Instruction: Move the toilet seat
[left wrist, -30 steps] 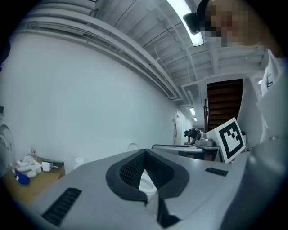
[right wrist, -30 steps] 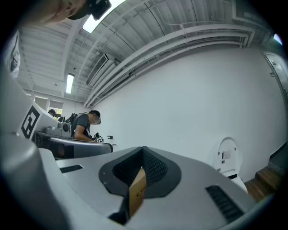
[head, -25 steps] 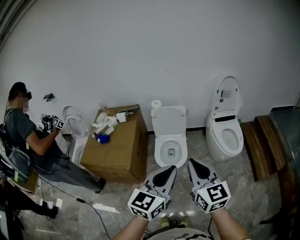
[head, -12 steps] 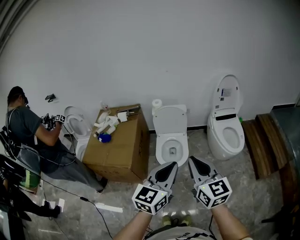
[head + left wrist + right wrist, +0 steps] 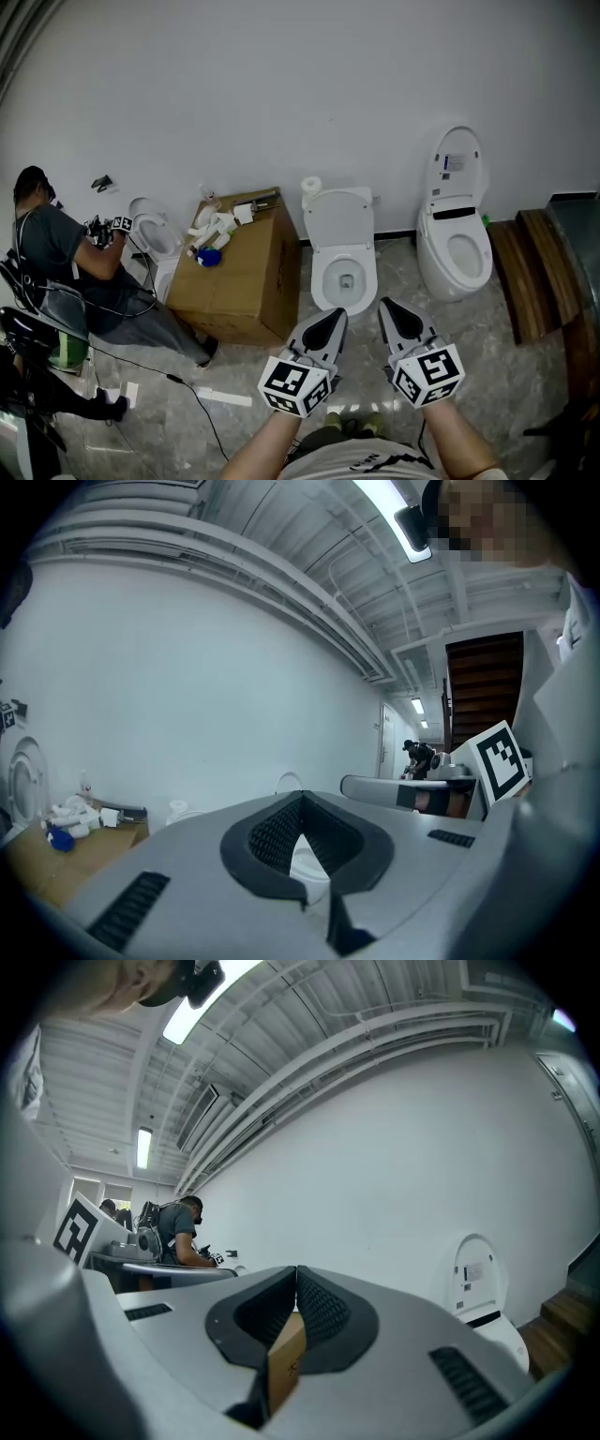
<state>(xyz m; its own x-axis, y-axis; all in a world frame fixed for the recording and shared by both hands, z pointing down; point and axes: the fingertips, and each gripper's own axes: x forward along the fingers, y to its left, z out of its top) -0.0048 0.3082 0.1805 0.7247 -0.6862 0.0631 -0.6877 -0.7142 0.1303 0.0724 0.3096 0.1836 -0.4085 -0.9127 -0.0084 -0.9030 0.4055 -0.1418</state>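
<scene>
- The left claw [image 5: 338, 318] is clenched, its tips meeting with nothing gripped (the white seen through the hollow behind the tips is a toilet further off).
- The right claw [image 5: 387, 308] is clenched too and holds nothing; the brown in its hollow is the cardboard box [image 5: 241, 277] in the background.
- Both claws hang side by side over the grey marbled floor [image 5: 487, 375], pointing towards the middle toilet [image 5: 345, 281] and well apart from it.
- The toilet seat [image 5: 338, 219] stands raised at the back of that middle toilet, leaning towards the white wall [image 5: 281, 84]; whether a separate ring lies on the bowl I cannot tell.
- A toilet paper roll [image 5: 311, 187] sits just behind the raised seat.
- To the right stands a second toilet [image 5: 455, 251], its lid also up, with wooden steps [image 5: 530, 281] beside it.
- The box lies left of the middle toilet, white and blue bits on top.
- Further left another person [image 5: 56, 262] sits near a third toilet [image 5: 150, 234].
</scene>
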